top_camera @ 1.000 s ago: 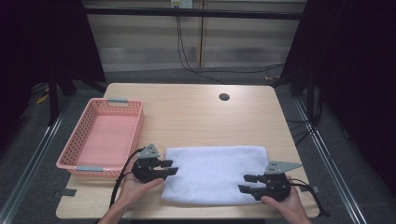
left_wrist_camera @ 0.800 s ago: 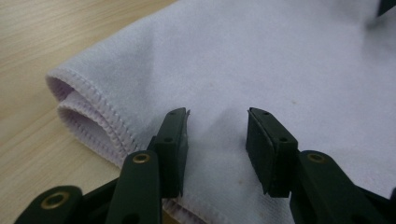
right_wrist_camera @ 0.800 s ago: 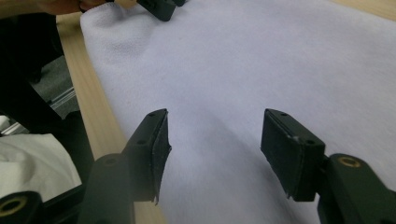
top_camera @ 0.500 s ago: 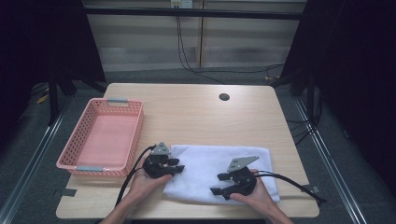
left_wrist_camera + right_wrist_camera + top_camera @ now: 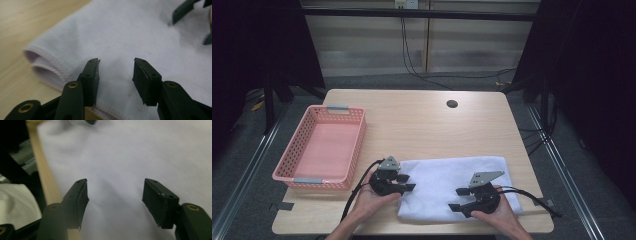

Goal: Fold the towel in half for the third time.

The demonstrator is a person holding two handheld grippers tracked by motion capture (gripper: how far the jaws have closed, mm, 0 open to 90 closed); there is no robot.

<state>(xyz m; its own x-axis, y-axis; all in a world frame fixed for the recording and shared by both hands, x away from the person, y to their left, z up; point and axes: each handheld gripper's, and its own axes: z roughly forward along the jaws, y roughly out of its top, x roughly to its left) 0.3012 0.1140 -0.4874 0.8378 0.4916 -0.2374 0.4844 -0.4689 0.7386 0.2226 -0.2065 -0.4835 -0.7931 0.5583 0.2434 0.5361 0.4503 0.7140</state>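
You are working a soft white towel [image 5: 452, 185], folded, with stitched hems.
Your left gripper [image 5: 408, 184] and right gripper [image 5: 455, 204] are both gaping, jaws just widening, nothing clamped.

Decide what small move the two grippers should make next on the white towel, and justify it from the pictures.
Probably close the left gripper on the towel edge. Its jaws stand open over the folded left end, gripping nothing, while the right gripper, also open, sits above the towel's near edge.
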